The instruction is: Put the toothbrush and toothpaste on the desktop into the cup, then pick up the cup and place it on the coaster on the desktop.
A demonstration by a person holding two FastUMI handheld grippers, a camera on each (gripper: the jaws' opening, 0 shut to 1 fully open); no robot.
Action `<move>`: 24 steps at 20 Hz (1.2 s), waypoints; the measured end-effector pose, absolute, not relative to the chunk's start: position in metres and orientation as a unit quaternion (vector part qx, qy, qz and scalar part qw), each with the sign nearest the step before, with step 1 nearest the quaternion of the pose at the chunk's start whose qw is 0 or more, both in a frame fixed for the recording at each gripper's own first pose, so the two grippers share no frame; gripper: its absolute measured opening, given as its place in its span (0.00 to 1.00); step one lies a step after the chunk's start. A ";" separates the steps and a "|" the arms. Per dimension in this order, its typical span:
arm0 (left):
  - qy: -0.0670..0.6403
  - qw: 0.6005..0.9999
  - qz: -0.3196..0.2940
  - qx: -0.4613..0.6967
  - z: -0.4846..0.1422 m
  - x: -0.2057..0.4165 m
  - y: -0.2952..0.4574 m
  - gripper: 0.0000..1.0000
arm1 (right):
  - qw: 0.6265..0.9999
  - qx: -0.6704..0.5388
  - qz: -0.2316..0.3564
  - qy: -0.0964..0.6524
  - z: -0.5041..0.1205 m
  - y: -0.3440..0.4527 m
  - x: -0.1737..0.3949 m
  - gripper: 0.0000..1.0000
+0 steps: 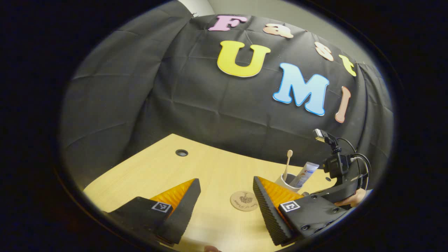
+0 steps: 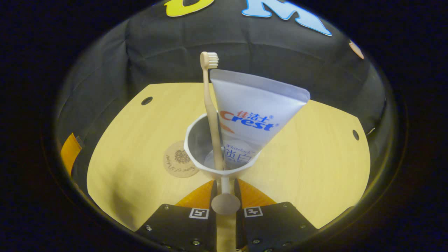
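Now we have the white plastic cup [image 2: 213, 154] pinched by its handle between the two fingers of the right gripper [image 2: 225, 190]; in the right gripper view the jaws stand nearly closed, one pad on each side of the thin handle stem, so we read this as a firm grasp on the cup. Inside it stand the pale wooden toothbrush [image 2: 211, 108], nearly upright with its bristles at the top, and the white toothpaste tube [image 2: 253, 112], crimped end up and leaning away to the right. Both items are already in, so what remains, as we judge it, is the carry to the round cork coaster [image 2: 179, 159].

That coaster is what the coming move turns on. In the right gripper view it lies on the light wooden desktop [image 2: 315, 157] just beside the cup, to the left of it and partly hidden behind its rim, so we expect a short sideways shift to the left rather than a reach forward. Whether the cup's base is lifted off the desktop we cannot tell.

In the left gripper view the left gripper [image 1: 227, 196] hangs with its fingers spread wide and nothing between them (the coaster [image 1: 244, 201] shows on the desktop through that gap). The cup [image 1: 288, 182] stands to the right of the coaster there, with the right gripper [image 1: 336, 189] behind it. The tall, tilted contents may make the load top-heavy.
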State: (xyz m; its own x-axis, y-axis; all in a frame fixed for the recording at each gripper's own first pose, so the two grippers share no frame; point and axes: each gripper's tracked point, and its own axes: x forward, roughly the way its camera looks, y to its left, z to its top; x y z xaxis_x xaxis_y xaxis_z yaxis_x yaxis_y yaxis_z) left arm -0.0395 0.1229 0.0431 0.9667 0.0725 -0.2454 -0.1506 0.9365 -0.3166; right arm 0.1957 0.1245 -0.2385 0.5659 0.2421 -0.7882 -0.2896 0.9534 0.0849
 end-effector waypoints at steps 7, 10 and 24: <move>0.122 0.972 0.092 -0.177 0.037 -0.072 0.168 0.96 | 0.882 -0.052 0.181 0.433 -0.231 0.172 0.194 0.21; 0.122 0.970 0.101 -0.183 0.032 -0.074 0.185 0.93 | 0.883 -0.063 0.186 0.427 -0.228 0.186 0.198 0.21; 0.114 0.973 0.094 -0.177 0.042 -0.084 0.188 0.96 | 0.878 -0.057 0.167 0.445 -0.229 0.197 0.192 0.49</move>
